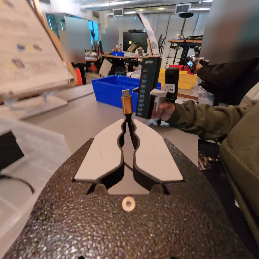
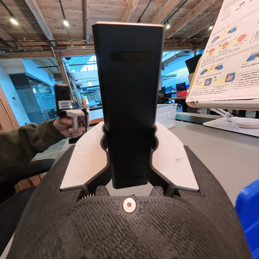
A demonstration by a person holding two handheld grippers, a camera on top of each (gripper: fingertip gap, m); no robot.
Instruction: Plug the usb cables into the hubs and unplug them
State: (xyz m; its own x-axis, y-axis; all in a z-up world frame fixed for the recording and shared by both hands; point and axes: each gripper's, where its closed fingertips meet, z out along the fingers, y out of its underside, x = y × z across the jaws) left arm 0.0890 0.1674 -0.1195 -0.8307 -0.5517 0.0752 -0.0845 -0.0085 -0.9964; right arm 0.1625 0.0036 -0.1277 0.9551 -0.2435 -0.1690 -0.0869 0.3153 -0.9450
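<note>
In the left wrist view the left gripper (image 1: 128, 123) fills the foreground: a speckled, grainy black body with one silver bolt, and two smooth pale-grey fingers (image 1: 102, 151) with wavy black inner edges. Its jaws are drawn nearly together at the tips, pinching a thin black cable (image 1: 130, 130) just below the plug. The plug (image 1: 126, 101) stands upright above the fingertips, a copper-coloured metal sleeve topped by a small silver connector, free in the air and not in any port.

Just to the right of the plug, apart from it, is the hub (image 1: 149, 88): a long black bar held almost upright, its face carrying a column of blue ports. The right gripper (image 1: 145, 91) clamps it across its middle, held by a hand (image 1: 164, 110) in an olive sleeve reaching in from the right.

In the right wrist view that gripper's ribbed black body and white fingers (image 2: 86, 152) close on the hub's (image 2: 129, 98) plain matte back (the ports face away), jaws spread only as wide as the bar. The hub rises vertically, blocking the centre. At left the other hand (image 2: 67, 128) grips the left gripper's handle.

Beyond lie a grey table (image 1: 78, 116), a blue bin (image 1: 110, 89), and a tilted printed sheet on a stand (image 2: 229, 56).
</note>
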